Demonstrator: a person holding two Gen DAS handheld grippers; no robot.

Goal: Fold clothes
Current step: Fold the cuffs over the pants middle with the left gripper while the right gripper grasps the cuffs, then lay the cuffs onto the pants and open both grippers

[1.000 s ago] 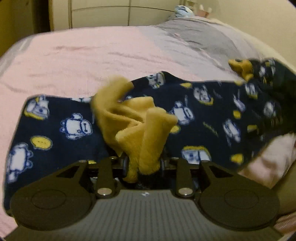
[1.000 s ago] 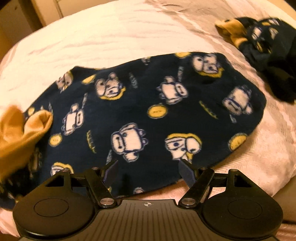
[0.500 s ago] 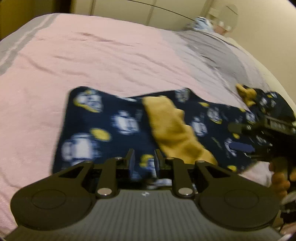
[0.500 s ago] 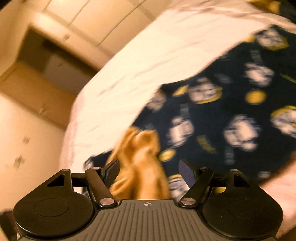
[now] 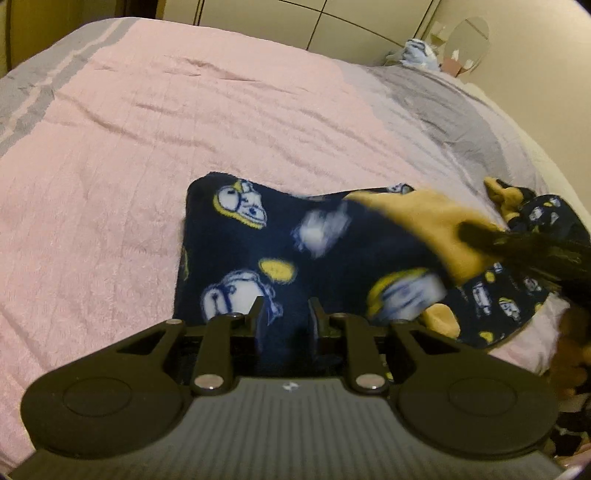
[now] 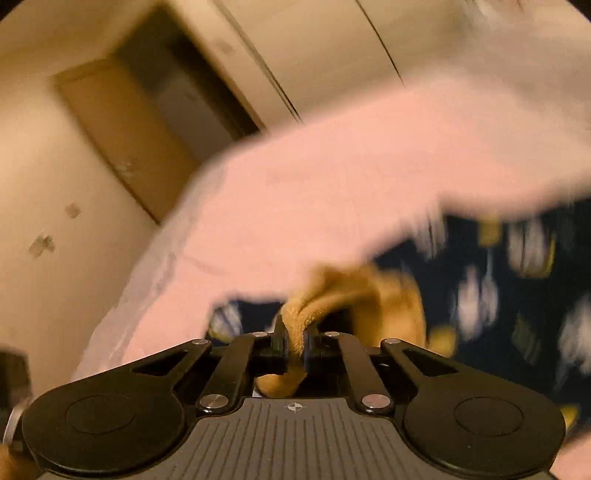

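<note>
A navy fleece garment (image 5: 332, 266) printed with white and yellow cartoon figures lies spread on the pink bedspread (image 5: 184, 129). Its mustard-yellow cuff (image 5: 417, 218) is lifted at the right. My left gripper (image 5: 285, 321) is open just above the garment's near edge, with nothing between its fingers. In the left wrist view my right gripper (image 5: 467, 230) shows as a blurred black shape gripping that cuff. In its own view my right gripper (image 6: 294, 339) is shut on the yellow cuff (image 6: 332, 291), with the navy fabric (image 6: 498, 295) blurred to its right.
A second navy and yellow garment (image 5: 546, 214) lies bunched at the bed's right edge. The bedspread turns grey (image 5: 443, 110) toward the far right. Wardrobe doors (image 5: 332, 18) stand behind the bed. A doorway (image 6: 166, 110) shows in the right wrist view.
My left gripper has let go of the yellow cuff and drawn back, open. My right gripper swung left across the garment and shut on the cuff, which is now lifted.
</note>
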